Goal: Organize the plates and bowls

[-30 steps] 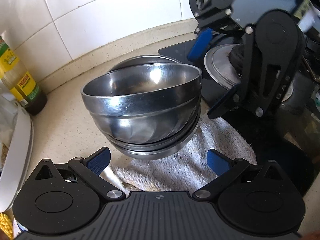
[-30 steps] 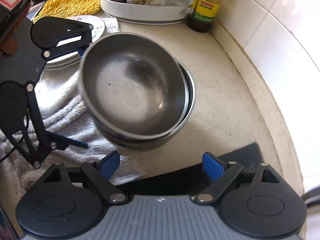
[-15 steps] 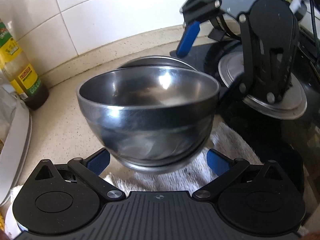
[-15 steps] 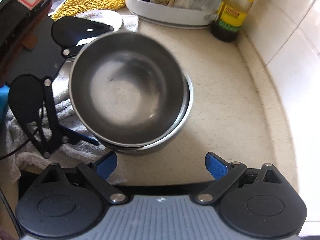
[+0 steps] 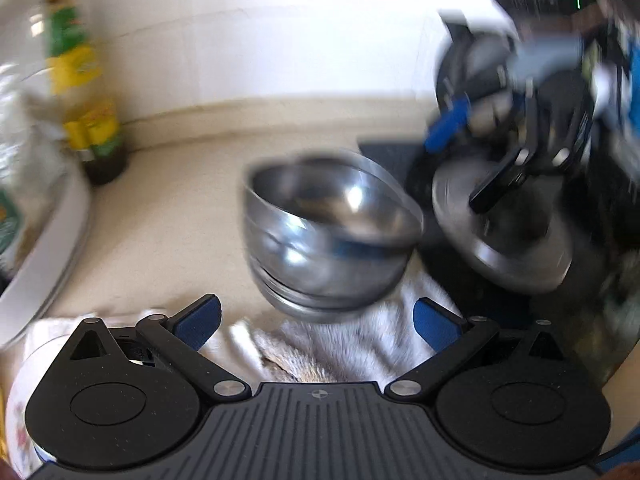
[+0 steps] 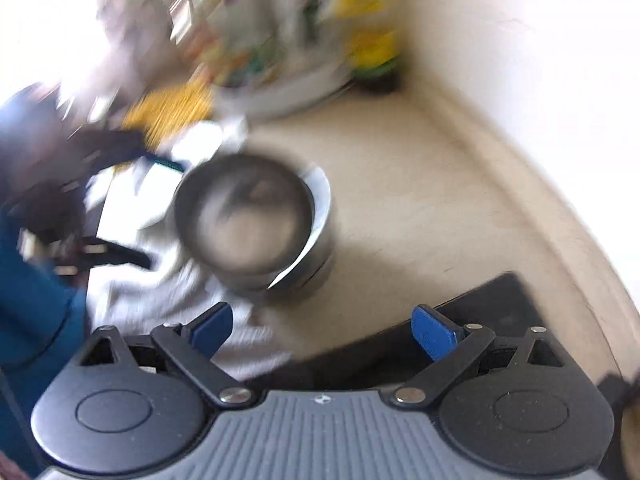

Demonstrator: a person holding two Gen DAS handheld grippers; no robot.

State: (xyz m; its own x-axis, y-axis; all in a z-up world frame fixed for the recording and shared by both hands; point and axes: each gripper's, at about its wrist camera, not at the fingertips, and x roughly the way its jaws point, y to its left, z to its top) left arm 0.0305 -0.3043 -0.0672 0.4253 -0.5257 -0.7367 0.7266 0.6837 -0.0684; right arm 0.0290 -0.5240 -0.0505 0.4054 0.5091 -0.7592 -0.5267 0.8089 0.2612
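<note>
A stack of steel bowls [image 5: 328,236] stands on the beige counter, partly on a white towel [image 5: 344,340]; the top bowl sits tilted in the stack. In the right wrist view the same stack of steel bowls [image 6: 256,220] lies ahead, blurred. My left gripper [image 5: 316,320] is open, short of the stack, with nothing between its fingers. My right gripper [image 6: 322,330] is open too, well back from the bowls. The right gripper [image 5: 460,120] also shows at the far right of the left wrist view. A white plate [image 5: 20,400] peeks out at the lower left.
A steel lid [image 5: 500,240] lies on a black stove at the right. A sauce bottle [image 5: 92,120] and a white tray [image 5: 52,248] of condiments stand at the left by the tiled wall. A yellow cloth [image 6: 172,112] lies behind the towel. A black mat [image 6: 440,320] lies near the right gripper.
Both grippers have pulled back from the bowl stack, which now looks smaller and farther away. Both views are motion-blurred. The top bowl now sits tilted in the stack.
</note>
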